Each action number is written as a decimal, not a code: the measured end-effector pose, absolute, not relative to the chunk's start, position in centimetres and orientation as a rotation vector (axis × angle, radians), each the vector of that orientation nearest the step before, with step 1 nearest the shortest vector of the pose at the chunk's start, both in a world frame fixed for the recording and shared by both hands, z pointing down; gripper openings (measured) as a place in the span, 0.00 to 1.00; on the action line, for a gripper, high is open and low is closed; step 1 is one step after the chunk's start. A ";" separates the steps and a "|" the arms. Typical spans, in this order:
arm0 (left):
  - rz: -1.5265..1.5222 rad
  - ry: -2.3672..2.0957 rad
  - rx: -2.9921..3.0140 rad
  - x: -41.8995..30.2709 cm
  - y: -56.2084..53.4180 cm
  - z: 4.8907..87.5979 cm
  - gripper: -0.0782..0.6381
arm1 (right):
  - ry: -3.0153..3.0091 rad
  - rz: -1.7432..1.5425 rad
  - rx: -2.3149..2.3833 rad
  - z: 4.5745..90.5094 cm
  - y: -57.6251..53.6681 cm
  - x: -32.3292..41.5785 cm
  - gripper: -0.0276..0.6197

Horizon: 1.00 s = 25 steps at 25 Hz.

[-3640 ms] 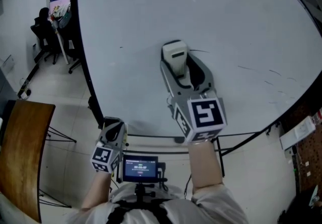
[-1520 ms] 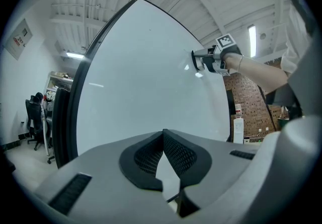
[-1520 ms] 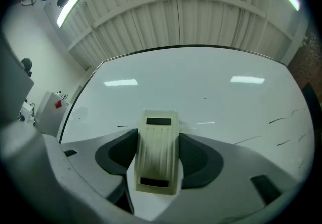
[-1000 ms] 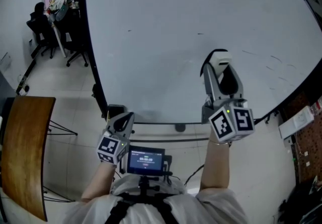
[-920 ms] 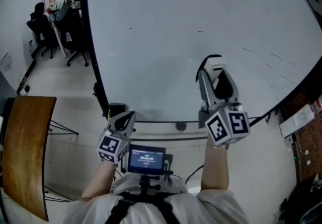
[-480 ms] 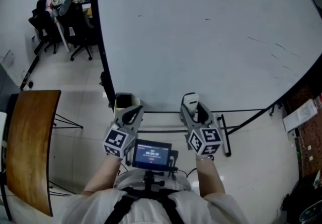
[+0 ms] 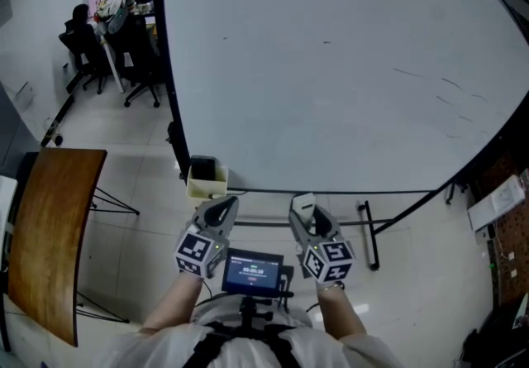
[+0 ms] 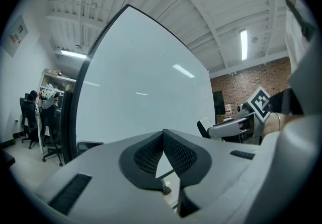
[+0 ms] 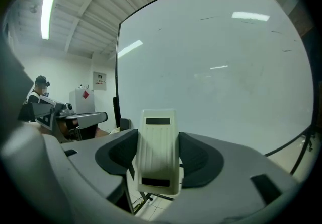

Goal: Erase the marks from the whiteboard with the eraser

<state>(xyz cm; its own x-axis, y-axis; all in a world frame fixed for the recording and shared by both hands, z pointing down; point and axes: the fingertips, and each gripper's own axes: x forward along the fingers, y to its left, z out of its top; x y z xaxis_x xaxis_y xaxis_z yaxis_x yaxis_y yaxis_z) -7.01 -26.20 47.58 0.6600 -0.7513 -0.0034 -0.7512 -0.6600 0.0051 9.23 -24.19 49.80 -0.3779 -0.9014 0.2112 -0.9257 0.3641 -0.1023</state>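
Observation:
The large whiteboard (image 7: 331, 69) fills the upper head view and stands ahead in both gripper views (image 9: 216, 67). A few faint dark marks (image 7: 446, 85) show toward its right side. My right gripper (image 7: 302, 207) is low near my body, away from the board, shut on the cream eraser (image 9: 158, 150), which sticks up between its jaws. My left gripper (image 7: 221, 211) sits beside it, jaws shut together on nothing (image 8: 163, 150).
A small cream tray (image 7: 207, 178) hangs at the board's lower left corner. The board's black stand legs (image 7: 368, 234) spread on the floor. A wooden table (image 7: 45, 234) is at the left; office chairs (image 7: 124, 44) and a seated person are at the back left.
My right gripper, with the eraser, has left the board's lower right area and dropped down to beside the left gripper. The stroke under it is gone. The left gripper barely moved.

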 end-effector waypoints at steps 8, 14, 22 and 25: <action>0.017 -1.387 2.785 -3.6 -17.8 49.2 0.12 | -2.541 0.304 1.542 50.4 -16.4 12.5 0.46; 0.031 -1.433 2.755 -0.9 -10.4 50.0 0.12 | -2.571 0.320 1.456 51.1 -9.7 14.7 0.46; -0.014 -1.531 2.736 0.8 -4.2 47.5 0.12 | -2.681 0.273 1.287 50.4 -3.5 14.4 0.46; 0.008 -1.549 2.720 0.9 -3.3 47.9 0.12 | -2.698 0.289 1.292 50.2 -2.9 14.8 0.46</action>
<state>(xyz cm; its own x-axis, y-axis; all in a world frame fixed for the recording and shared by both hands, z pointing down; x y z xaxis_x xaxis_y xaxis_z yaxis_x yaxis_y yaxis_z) 0.91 -3.28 47.86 0.5105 -0.8598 0.0100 -0.8599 -0.5104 0.0077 14.81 -2.90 50.21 -0.6230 -0.7551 0.2042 -0.7812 0.6138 -0.1137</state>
